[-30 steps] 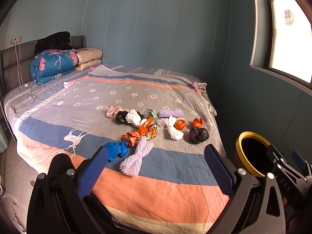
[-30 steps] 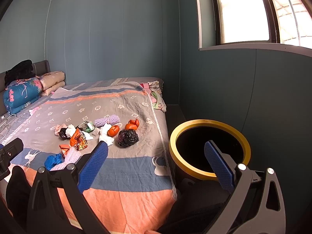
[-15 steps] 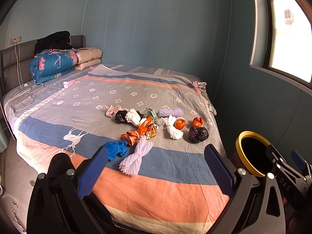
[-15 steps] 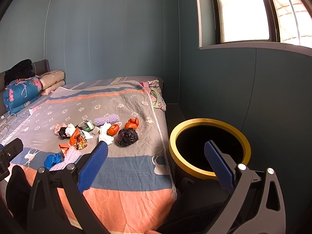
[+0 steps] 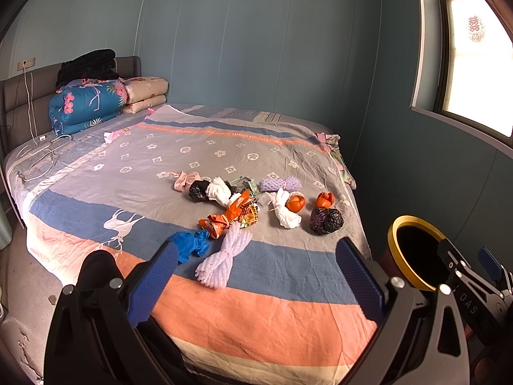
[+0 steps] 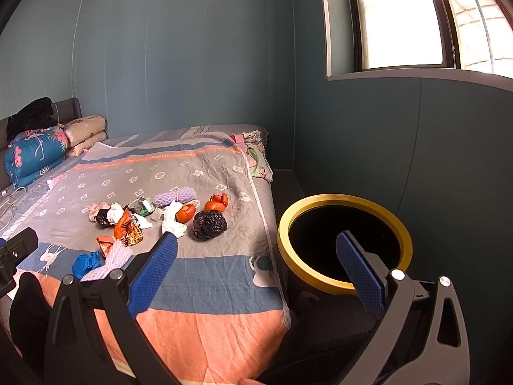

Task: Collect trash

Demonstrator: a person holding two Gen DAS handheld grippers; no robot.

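Observation:
Trash lies in a cluster on the bed's striped cover (image 5: 134, 173): a blue crumpled bag (image 5: 189, 243), a white foam net (image 5: 224, 258), orange wrappers (image 5: 232, 215), a white wad (image 5: 283, 213), orange peels (image 5: 324, 199) and a black bag (image 5: 325, 221). A black bin with a yellow rim (image 6: 344, 243) stands on the floor beside the bed's right side. My left gripper (image 5: 256, 268) hovers open above the near edge of the bed, short of the foam net. My right gripper (image 6: 256, 261) is open too, between the bed's corner and the bin, holding nothing.
Folded quilts and pillows (image 5: 86, 104) are stacked at the headboard, with white cables (image 5: 41, 154) on the left side of the bed. A blue wall and a window (image 6: 400, 19) lie behind the bin. Bare floor (image 5: 29, 276) shows left of the bed.
Both views have shifted only slightly; the trash and the bin stay where they were, and both grippers remain open.

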